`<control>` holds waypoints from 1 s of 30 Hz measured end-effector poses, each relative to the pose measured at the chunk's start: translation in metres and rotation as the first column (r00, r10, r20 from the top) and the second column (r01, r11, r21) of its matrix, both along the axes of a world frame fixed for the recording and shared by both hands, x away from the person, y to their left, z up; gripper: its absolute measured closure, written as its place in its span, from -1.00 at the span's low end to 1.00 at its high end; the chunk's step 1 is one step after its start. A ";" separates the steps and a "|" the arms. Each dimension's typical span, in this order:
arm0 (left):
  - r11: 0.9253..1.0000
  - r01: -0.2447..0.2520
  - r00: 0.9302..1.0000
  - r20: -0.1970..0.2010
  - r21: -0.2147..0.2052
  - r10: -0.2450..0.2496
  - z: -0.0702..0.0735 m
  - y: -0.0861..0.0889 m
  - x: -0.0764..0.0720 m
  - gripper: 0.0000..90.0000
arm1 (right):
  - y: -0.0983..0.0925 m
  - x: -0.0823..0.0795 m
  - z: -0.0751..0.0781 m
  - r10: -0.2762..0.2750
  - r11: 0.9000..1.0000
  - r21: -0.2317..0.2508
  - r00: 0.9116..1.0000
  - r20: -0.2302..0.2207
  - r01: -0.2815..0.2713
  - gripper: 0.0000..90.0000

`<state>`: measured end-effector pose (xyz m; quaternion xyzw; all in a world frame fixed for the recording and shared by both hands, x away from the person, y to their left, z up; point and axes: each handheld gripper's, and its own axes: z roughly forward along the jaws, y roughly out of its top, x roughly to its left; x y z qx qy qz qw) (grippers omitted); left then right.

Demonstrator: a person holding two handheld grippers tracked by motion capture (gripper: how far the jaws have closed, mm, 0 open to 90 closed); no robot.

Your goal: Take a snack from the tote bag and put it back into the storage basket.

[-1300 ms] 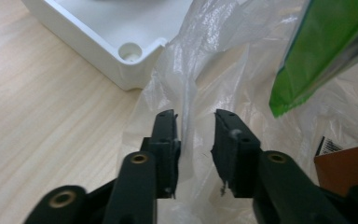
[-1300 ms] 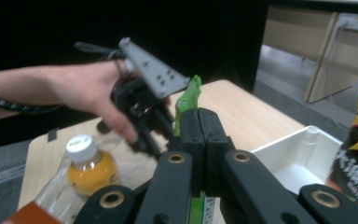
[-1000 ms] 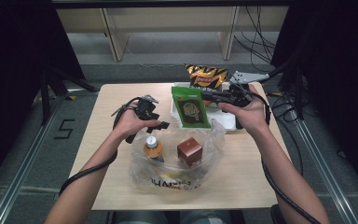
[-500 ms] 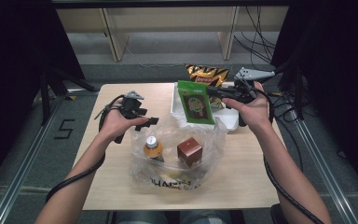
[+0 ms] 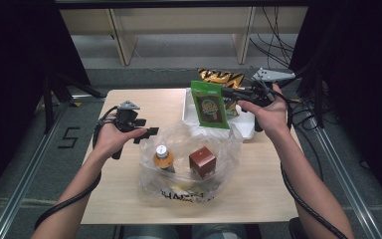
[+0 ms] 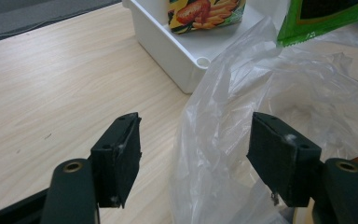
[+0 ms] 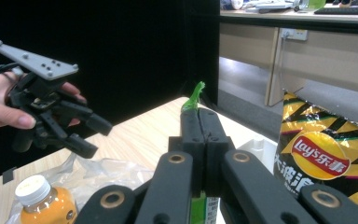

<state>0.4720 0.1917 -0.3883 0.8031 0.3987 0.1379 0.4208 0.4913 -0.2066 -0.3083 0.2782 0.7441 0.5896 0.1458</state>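
A green snack packet (image 5: pixel 209 105) hangs upright over the back rim of a clear plastic bag (image 5: pixel 189 184). My right gripper (image 5: pixel 225 94) is shut on the packet's top edge, and the green edge (image 7: pixel 194 100) sticks out past the shut jaws (image 7: pixel 200 122). The bag holds an orange bottle (image 5: pixel 163 158) and a brown box (image 5: pixel 202 162). My left gripper (image 5: pixel 144 133) hovers at the bag's left side, open; its jaws have just closed a little. The bag's film (image 6: pixel 214 140) lies between the pads without being pressed.
A white tray (image 5: pixel 246 127) stands behind the bag with a snack packet (image 6: pixel 205 11) in it. A black-and-yellow chip bag (image 5: pixel 221 77) lies at the table's far edge. Bare wood spreads out left of the bag. Cables trail at the right.
My left hand has moved left, away from the green packet and off the bag's rim. The right gripper and the packet have barely shifted.
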 end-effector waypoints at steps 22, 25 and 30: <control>0.975 -0.158 0.987 -0.013 -0.156 0.158 -0.022 0.038 -0.036 -0.21 | 0.008 0.014 0.019 -0.068 0.996 0.061 0.997 0.033 0.066 1.00; 0.967 -0.184 0.983 -0.019 -0.178 0.184 -0.025 0.043 -0.039 -0.21 | 0.007 0.019 0.020 -0.082 0.995 0.056 0.996 0.038 0.080 1.00; 0.955 -0.195 0.981 -0.048 -0.223 0.189 -0.028 0.051 -0.043 -0.21 | 0.003 0.025 0.018 -0.094 0.993 0.077 0.995 0.022 0.092 1.00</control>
